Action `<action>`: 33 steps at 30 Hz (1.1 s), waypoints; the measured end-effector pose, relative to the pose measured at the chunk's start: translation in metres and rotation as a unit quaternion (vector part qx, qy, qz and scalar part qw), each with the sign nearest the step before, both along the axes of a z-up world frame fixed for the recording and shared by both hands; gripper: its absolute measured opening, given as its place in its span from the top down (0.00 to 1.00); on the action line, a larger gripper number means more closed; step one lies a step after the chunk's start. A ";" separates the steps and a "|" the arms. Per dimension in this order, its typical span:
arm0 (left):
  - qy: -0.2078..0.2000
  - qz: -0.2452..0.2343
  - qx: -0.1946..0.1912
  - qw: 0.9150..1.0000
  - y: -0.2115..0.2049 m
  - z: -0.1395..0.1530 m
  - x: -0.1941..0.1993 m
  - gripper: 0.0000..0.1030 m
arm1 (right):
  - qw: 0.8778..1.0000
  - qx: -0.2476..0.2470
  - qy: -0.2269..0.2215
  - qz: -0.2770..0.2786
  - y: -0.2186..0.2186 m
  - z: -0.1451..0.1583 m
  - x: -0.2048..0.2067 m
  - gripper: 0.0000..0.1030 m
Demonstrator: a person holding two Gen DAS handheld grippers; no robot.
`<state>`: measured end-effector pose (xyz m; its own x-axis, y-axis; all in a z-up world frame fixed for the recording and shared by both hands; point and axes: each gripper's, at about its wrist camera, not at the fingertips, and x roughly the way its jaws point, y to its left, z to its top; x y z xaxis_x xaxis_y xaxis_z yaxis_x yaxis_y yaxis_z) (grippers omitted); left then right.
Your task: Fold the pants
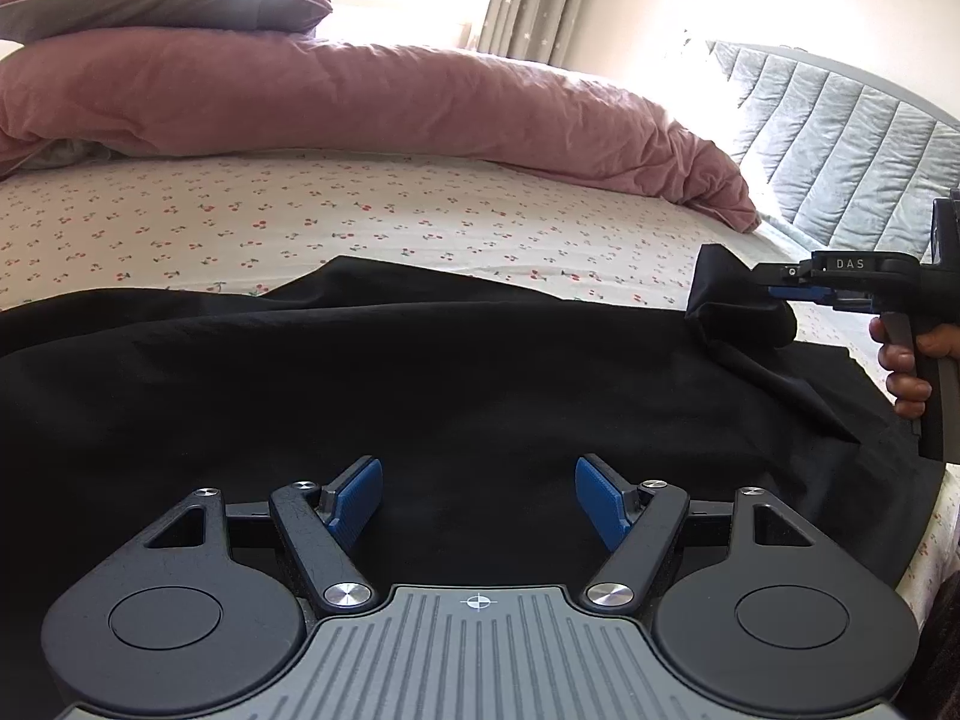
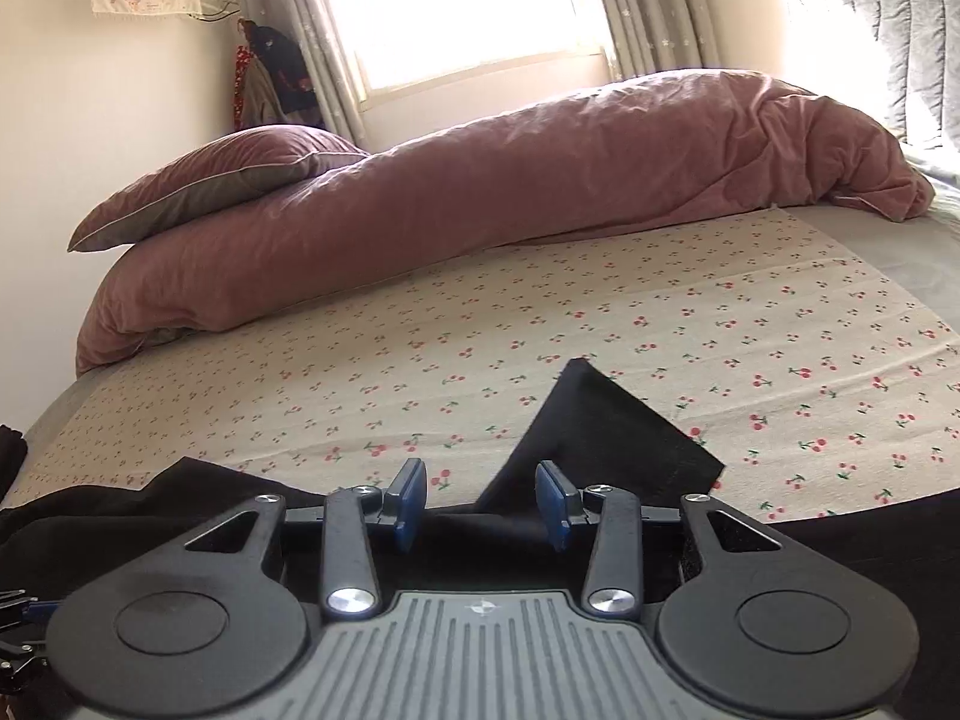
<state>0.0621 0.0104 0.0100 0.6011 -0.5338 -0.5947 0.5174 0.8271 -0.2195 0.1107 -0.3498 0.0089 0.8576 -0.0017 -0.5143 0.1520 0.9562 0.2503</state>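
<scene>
The black pants (image 1: 420, 372) stretch sideways under the left gripper (image 1: 478, 495), wide open and empty; the right gripper (image 2: 480, 501), half-open, seemingly grips nothing.

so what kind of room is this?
Almost certainly a home bedroom: a bed with a cherry-print sheet, a pink duvet and pillow piled along it, and a curtained window behind.

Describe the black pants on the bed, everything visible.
The black pants are plain, matte, thin-looking cloth, lying spread and lightly creased across the cherry-print sheet. One corner stands lifted at the right gripper, whose jaws are apart; whether a pad touches it is unclear. The left gripper hovers open above the cloth.
</scene>
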 end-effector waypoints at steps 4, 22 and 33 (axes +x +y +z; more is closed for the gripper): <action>-0.002 -0.001 0.005 1.000 -0.001 0.000 0.000 0.30 | 0.998 -0.001 0.023 -0.063 -0.020 -0.008 -0.009 0.60; 0.001 0.007 0.006 1.000 -0.008 -0.001 0.009 0.30 | 0.994 0.094 0.048 -0.018 -0.005 0.004 0.054 0.93; -0.006 0.005 0.013 1.000 -0.007 0.001 0.008 0.30 | 0.996 0.031 0.054 0.059 0.054 0.051 0.111 0.57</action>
